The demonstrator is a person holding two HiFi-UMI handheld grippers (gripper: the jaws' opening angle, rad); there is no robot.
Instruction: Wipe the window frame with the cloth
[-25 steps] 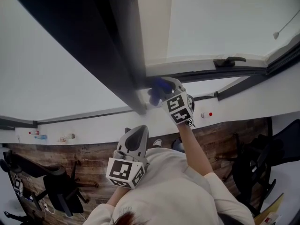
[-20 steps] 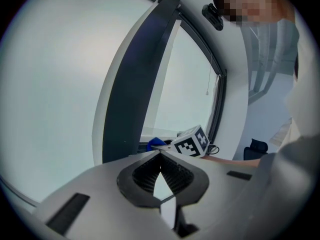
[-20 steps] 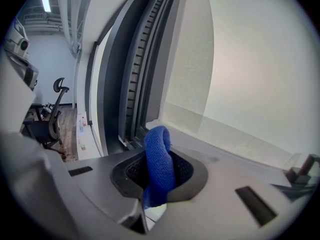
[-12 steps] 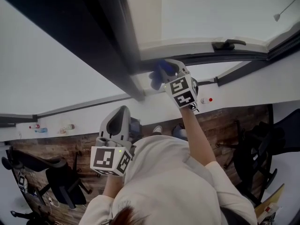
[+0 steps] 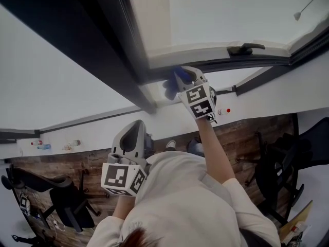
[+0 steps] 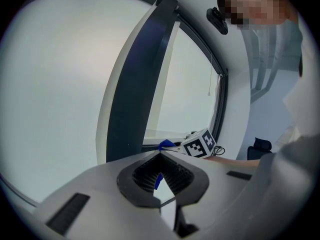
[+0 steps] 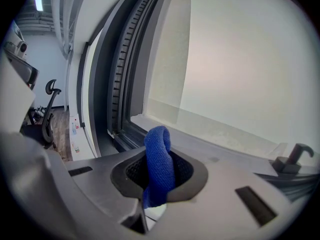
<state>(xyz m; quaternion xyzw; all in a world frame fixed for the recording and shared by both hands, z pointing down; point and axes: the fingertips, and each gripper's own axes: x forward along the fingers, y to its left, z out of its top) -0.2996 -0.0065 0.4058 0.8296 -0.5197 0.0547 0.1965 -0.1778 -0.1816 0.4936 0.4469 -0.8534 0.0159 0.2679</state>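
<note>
Dark window frame (image 5: 128, 60) slanting across the upper view; left gripper (image 5: 135, 130) low beside the torso, jaws drawn together on nothing; right gripper (image 5: 180, 77) raised to the frame's lower corner, jaws clamped on the cloth; blue cloth (image 5: 169, 89) bunched against the bottom rail there

Pale window panes (image 5: 226, 9) admit even, diffuse daylight between dark window frame (image 5: 110, 50) members. Below lie a white ledge (image 5: 92, 127) and wood-plank floor (image 5: 252, 138) — black office chairs (image 5: 69, 202) stand at both sides.
</note>
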